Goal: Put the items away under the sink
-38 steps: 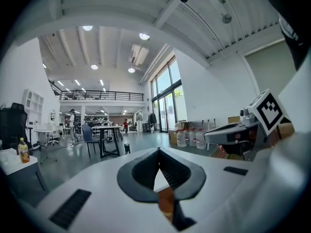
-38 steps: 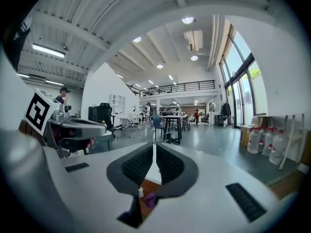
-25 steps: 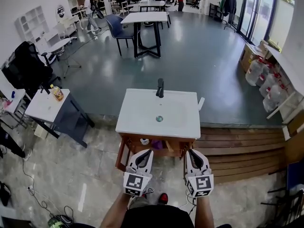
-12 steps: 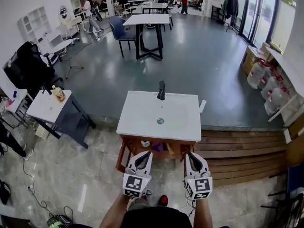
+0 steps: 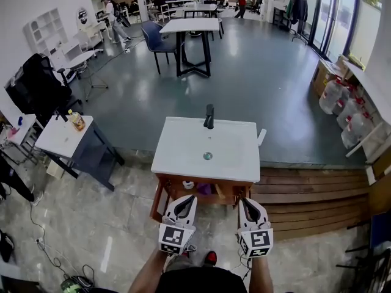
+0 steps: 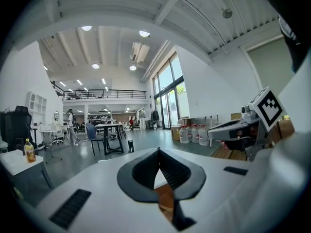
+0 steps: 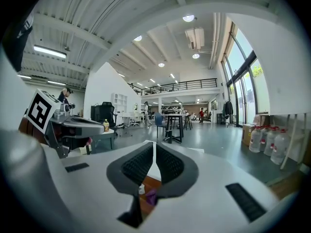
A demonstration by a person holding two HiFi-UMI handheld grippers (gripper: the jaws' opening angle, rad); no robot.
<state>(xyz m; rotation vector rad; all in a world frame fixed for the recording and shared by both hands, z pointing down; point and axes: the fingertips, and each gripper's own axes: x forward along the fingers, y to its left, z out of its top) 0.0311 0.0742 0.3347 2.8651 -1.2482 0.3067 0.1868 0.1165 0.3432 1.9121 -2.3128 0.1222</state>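
Head view: left gripper point(image 5: 189, 198) and right gripper point(image 5: 243, 201), both closed empty, flank a purple item point(image 5: 204, 188) under the sink point(image 5: 178, 152), its axis unreadable

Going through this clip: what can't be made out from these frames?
- Cabinet interior under the sink: in the head view the sink top overhangs it. Only a white item and a purple item peek out, too small to identify.
- Right gripper view: the right gripper's shut jaws cover all but slivers of those two items.
- Bottle on the side table: label too small in every view.
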